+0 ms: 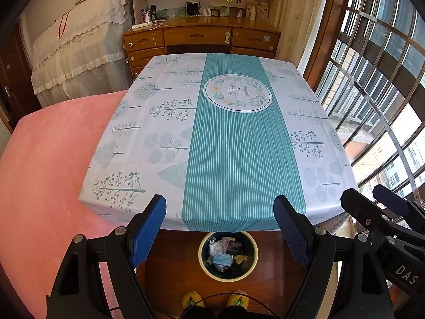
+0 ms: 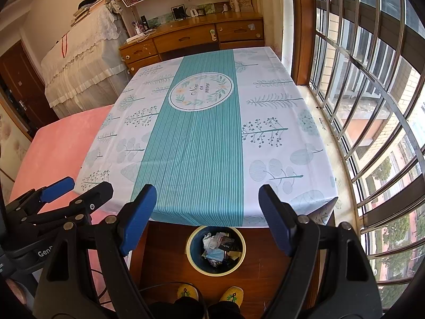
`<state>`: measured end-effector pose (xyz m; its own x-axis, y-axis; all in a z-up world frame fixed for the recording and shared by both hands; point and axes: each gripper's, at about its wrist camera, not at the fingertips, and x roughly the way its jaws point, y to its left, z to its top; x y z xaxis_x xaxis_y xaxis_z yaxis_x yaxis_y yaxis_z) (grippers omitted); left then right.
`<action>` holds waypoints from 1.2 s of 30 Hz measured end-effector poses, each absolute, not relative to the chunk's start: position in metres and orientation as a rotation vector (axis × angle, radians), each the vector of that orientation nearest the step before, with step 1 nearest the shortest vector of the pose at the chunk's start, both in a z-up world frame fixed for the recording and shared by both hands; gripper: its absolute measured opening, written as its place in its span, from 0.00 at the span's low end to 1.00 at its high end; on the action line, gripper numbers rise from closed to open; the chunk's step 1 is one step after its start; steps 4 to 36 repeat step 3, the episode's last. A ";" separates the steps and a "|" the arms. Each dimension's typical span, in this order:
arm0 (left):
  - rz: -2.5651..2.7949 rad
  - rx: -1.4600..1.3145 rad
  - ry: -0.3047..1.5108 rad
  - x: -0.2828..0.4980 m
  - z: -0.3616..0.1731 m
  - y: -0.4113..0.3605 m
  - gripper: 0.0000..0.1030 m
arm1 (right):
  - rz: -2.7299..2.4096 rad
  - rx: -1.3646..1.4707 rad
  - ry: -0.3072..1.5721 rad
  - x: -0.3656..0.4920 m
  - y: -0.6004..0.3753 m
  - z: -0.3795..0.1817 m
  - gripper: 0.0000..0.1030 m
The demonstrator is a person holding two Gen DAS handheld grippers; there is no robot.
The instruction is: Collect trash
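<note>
- Bedroom with a barred window on the right, wooden desk (image 1: 202, 36) with shelves at the far end, pink bed (image 1: 50, 159) on the left; table (image 1: 148, 122) in the middle under a white and teal leaf-print tablecloth (image 1: 239, 159).
- Trash (image 1: 225, 252): crumpled paper, wrappers, a dark packet and something light blue, all already inside the bin. Exact items too small to name.
- Bin (image 1: 204, 263) is round, cream rim, dark inside, standing on the wooden floor (image 1: 170, 255) just beyond the near table edge, partly tucked under it. In the right wrist view the bin (image 2: 191, 257) sits between the two fingers as well.
- Tabletop shows no loose trash in either view; only the cloth is visible.
- Left gripper (image 1: 220, 228): jaws wide apart, nothing between them, hovering above the near table edge and the bin.
- Right gripper (image 2: 207, 219): jaws wide as well, empty, just beside the left one, same downward tilt.
- Person's yellow slippers (image 1: 216, 299) on the floor right behind the bin.
- Step, my read: collecting looks done or nearly so, everything visible is in the bin and both grippers are free.
- Next move, if any: scan table and floor for leftovers; anything found needs a wide-jaw approach from above, then a drop over the bin opening, keeping clear of the table edge.
</note>
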<state>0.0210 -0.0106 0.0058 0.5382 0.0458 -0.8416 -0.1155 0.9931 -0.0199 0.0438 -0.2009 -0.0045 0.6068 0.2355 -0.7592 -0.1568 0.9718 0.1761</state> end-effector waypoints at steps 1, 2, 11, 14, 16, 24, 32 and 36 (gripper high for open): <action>0.095 -0.074 0.997 0.021 0.006 -0.011 0.82 | 0.229 0.096 0.890 0.045 -0.202 -0.004 0.75; 0.097 -0.072 0.998 0.021 0.006 -0.011 0.82 | 0.227 0.095 0.891 0.044 -0.201 -0.005 0.75; 0.096 -0.068 0.999 0.021 0.005 -0.010 0.82 | 0.226 0.095 0.891 0.044 -0.201 -0.005 0.75; 0.096 -0.068 0.999 0.021 0.005 -0.010 0.82 | 0.226 0.095 0.891 0.044 -0.201 -0.005 0.75; 0.096 -0.068 0.999 0.021 0.005 -0.010 0.82 | 0.226 0.095 0.891 0.044 -0.201 -0.005 0.75; 0.096 -0.068 0.999 0.021 0.005 -0.010 0.82 | 0.226 0.095 0.891 0.044 -0.201 -0.005 0.75; 0.096 -0.068 0.999 0.021 0.005 -0.010 0.82 | 0.226 0.095 0.891 0.044 -0.201 -0.005 0.75; 0.096 -0.068 0.999 0.021 0.005 -0.010 0.82 | 0.226 0.095 0.891 0.044 -0.201 -0.005 0.75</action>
